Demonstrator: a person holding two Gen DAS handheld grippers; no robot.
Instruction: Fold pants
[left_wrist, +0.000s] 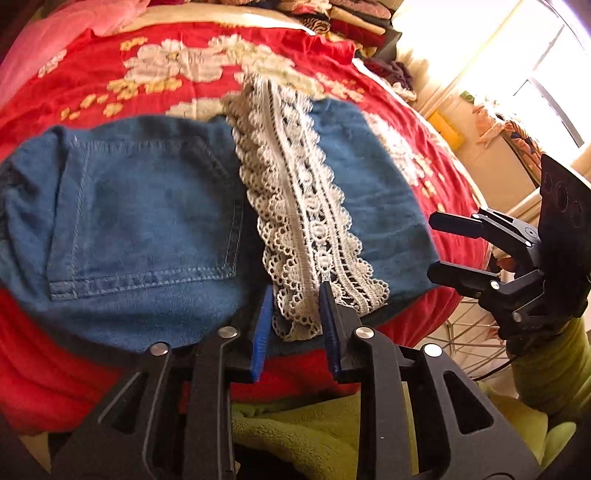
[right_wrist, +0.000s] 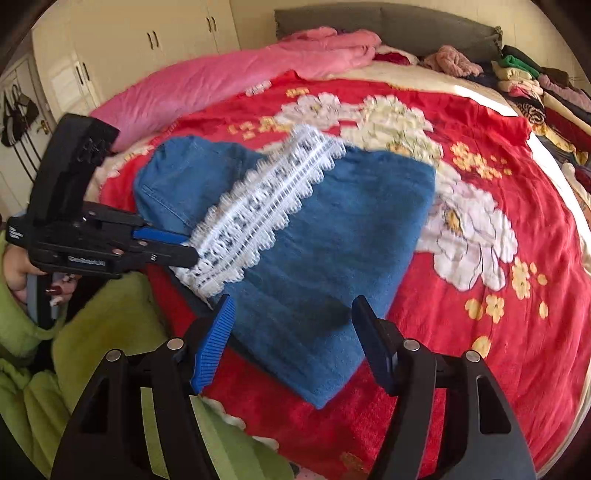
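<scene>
Blue denim pants (left_wrist: 140, 206) (right_wrist: 332, 240) lie folded on the bed, a back pocket showing on the left part. A strip of white lace (left_wrist: 295, 206) (right_wrist: 258, 206) runs across them toward the near edge. My left gripper (left_wrist: 295, 314) (right_wrist: 184, 245) is at that near edge, its blue pads closed on the end of the lace. My right gripper (right_wrist: 291, 310) (left_wrist: 434, 247) stands open just above the right part of the denim, with nothing held between its fingers.
The pants rest on a red flowered blanket (right_wrist: 480, 147) that covers the bed. A pink blanket (right_wrist: 221, 81) lies at the far left and stacked clothes (right_wrist: 535, 92) at the far right. A person's green sleeves (right_wrist: 110, 332) are at the near edge. A wire basket (left_wrist: 469, 332) stands beside the bed.
</scene>
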